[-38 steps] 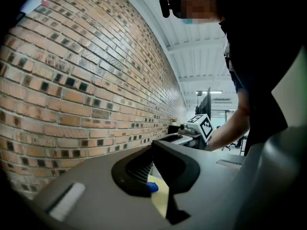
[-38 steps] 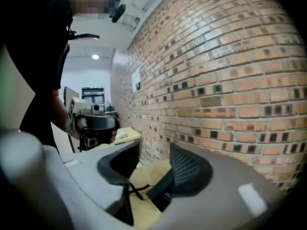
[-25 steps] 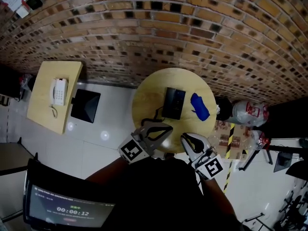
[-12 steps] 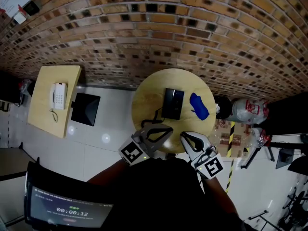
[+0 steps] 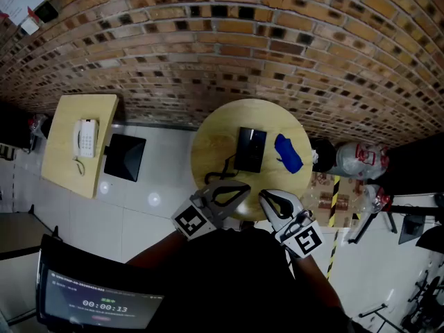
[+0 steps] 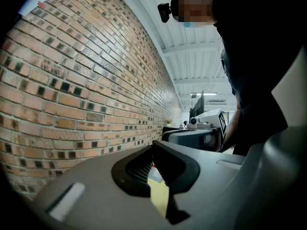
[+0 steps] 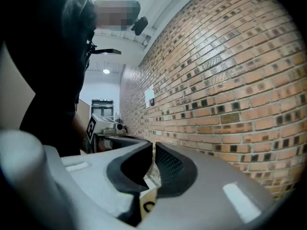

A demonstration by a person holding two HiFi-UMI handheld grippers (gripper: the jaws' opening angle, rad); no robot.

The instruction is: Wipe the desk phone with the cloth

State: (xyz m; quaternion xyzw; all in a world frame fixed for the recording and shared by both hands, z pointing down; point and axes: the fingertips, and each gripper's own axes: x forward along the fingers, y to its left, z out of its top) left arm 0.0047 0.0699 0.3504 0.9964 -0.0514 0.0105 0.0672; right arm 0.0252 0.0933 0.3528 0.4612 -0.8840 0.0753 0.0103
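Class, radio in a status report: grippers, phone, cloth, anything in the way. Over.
Left gripper, right gripper shut, empty. Cloth lies beside phone, untouched. Nothing in the way.

Left gripper [image 5: 245, 185] held level, fingers pressed together, empty, right gripper [image 5: 263, 196] just beside it, fingers likewise together

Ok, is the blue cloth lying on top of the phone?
No, the cloth lies on the table beside the phone, not on it.
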